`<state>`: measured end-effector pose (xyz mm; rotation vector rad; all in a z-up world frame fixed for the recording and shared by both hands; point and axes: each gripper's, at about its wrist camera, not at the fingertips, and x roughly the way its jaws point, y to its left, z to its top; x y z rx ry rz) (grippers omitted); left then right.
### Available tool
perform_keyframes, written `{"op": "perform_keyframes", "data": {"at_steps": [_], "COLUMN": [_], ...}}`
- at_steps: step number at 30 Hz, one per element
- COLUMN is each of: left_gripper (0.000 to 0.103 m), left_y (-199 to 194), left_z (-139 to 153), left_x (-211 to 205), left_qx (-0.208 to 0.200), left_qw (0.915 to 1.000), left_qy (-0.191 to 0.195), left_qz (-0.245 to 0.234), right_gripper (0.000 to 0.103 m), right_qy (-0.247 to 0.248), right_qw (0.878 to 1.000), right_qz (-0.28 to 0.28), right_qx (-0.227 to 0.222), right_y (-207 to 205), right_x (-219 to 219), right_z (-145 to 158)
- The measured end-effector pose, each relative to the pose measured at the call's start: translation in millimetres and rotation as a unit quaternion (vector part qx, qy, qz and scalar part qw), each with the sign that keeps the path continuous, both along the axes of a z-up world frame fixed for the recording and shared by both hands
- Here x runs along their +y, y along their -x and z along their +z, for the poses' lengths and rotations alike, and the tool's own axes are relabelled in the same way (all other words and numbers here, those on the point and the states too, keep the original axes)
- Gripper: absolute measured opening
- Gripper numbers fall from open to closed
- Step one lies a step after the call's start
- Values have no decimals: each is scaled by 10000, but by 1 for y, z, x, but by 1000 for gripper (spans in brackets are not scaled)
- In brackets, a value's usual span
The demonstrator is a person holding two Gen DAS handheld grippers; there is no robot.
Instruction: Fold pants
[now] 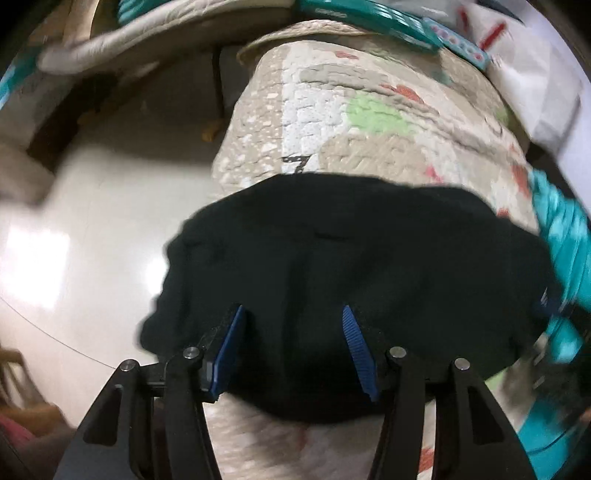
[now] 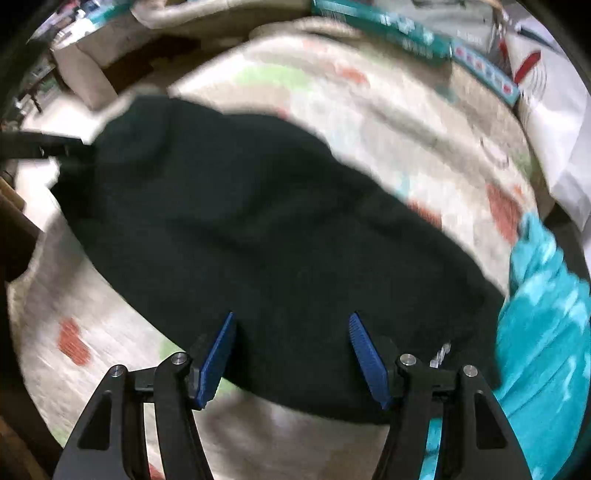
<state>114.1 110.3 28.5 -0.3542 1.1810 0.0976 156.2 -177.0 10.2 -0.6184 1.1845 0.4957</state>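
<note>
The black pants (image 1: 332, 258) lie bunched flat on a quilted patterned cover (image 1: 332, 122), reaching to its left edge. My left gripper (image 1: 293, 314) is open, its blue pads apart just above the near part of the pants. In the right wrist view the pants (image 2: 258, 229) stretch from upper left to lower right across the cover (image 2: 406, 122). My right gripper (image 2: 291, 319) is open and empty over the pants' near edge. The other gripper's black arm (image 2: 40, 147) shows at the pants' far left end.
A teal cloth (image 1: 565, 236) lies at the right, touching the pants, and also shows in the right wrist view (image 2: 543, 314). Teal boxes (image 2: 413, 33) and white bags (image 2: 554, 110) sit at the back. Glossy pale floor (image 1: 92, 229) lies left of the cover.
</note>
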Motion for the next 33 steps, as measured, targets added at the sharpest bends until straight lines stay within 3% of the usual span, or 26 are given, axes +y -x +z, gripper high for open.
{"op": "perform_keyframes", "data": {"at_steps": [2, 5, 7, 9, 10, 12, 15, 17, 19, 24, 26, 29, 30, 31, 32, 33], "left_gripper": [54, 54, 54, 54, 54, 54, 54, 54, 54, 54, 54, 54, 54, 54, 54, 54], "left_y": [-8, -11, -6, -4, -5, -11, -21, -24, -24, -20, -20, -19, -18, -17, -16, -16], "left_z": [3, 7, 7, 3, 1, -3, -2, 2, 5, 4, 0, -2, -2, 0, 2, 4], "left_x": [0, 2, 5, 8, 11, 12, 5, -2, -8, -13, -9, -4, -2, 0, 2, 6], "left_qx": [-168, -551, -869, -1013, -978, -978, -1036, -1119, -1202, -1175, -1124, -1099, -1116, -1149, -1186, -1244], "left_qw": [9997, 9983, 9960, 9943, 9947, 9945, 9932, 9920, 9912, 9905, 9902, 9899, 9898, 9895, 9894, 9892], "left_qy": [-25, -24, -78, -235, -186, 260, 513, 582, 555, 690, 812, 888, 891, 871, 842, 773], "left_qz": [156, 208, 203, 219, 264, 278, 136, 20, -94, -199, -153, -48, -18, 16, 44, 104], "right_gripper": [89, 90, 90, 90, 90, 90, 77, 71, 70, 71, 87, 95, 93, 75, 43, 33], "right_qy": [-95, 0, 96, -120, -386, -990, -1753, -2012, -2054, -1654, -1560, -1304, -1240, -1191, -1235, -1330], "right_qw": [9990, 9970, 9960, 9905, 9858, 9710, 9433, 9264, 9194, 9340, 9417, 9532, 9576, 9618, 9629, 9626], "right_qz": [-400, -735, -876, -1235, -1503, -2106, -2815, -3181, -3350, -3164, -2976, -2723, -2595, -2460, -2397, -2360], "right_qx": [201, 256, -161, -599, -648, -555, -128, 96, 167, 163, 157, 140, 153, 123, 100, 78], "right_y": [-12, -25, -31, -43, -53, -73, -104, -115, -123, -128, -135, -140, -137, -132, -129, -126], "right_x": [-18, -34, -45, -65, -79, -111, -149, -161, -167, -152, -147, -129, -122, -114, -111, -109], "right_z": [-7, -5, 12, 36, 48, 61, 62, 56, 50, 30, 19, 0, -3, -3, 0, 4]}}
